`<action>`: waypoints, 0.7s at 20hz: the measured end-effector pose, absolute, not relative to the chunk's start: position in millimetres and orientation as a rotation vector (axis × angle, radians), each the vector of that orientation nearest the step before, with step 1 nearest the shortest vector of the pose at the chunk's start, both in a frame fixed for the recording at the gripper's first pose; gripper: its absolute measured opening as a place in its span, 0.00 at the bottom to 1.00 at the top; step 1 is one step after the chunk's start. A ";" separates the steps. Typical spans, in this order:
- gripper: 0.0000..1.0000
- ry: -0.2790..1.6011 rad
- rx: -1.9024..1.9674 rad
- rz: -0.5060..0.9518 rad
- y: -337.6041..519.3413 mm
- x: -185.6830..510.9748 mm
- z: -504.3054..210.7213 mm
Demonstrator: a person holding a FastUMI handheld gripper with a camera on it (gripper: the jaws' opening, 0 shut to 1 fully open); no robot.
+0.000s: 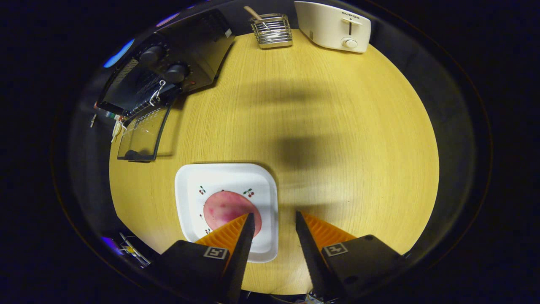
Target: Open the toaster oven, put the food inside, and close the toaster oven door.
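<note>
Toaster oven first: the black toaster oven with two round knobs (177, 63) sits at about ten o'clock on the round pale wooden table (337, 147), and we see its glass door (141, 135) already dropped open toward the tabletop, a metal clip and some cord hanging at its hinge. Nearer us, at about seven o'clock, a square white plate with small cherry prints (228, 177) carries the food, a flat round pink slice (223, 207), just ahead of our left finger. Our gripper (274, 219) hangs open above the table with nothing between its orange ribbed fingers (325, 232); the left tip overlaps the slice's near edge, the right stands over bare wood. We judge the step in hand to be picking up the slice: we should shift left to centre it between the fingers, come down low, and pinch its rim gently. At twelve o'clock stands a wire rack (272, 31), at one o'clock a cream pop-up toaster (333, 25). The oven's interior is too dark to read, and the slice's near part is hidden.
</note>
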State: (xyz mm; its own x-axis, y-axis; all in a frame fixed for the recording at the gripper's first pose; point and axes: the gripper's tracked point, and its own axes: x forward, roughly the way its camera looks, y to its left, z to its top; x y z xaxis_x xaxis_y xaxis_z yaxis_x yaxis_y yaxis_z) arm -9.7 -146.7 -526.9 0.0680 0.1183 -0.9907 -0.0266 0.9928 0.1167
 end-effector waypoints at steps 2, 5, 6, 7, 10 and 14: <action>0.53 1.498 0.079 0.126 -141.7 -5.6 -527.6; 0.21 1.513 0.109 0.163 -144.5 -6.9 -531.7; 0.14 1.514 0.121 0.182 -144.4 -6.0 -536.9; 0.07 1.504 0.137 0.197 -142.3 -6.6 -532.1; 0.05 1.488 0.207 0.215 -142.7 -9.9 -527.2; 0.05 1.475 0.434 0.216 -134.9 -16.6 -515.8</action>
State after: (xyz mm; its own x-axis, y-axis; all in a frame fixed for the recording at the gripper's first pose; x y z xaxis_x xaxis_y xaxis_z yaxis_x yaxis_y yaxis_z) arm -16.6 -134.9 -515.8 0.0952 0.3994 -0.9118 0.1215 0.9045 0.4089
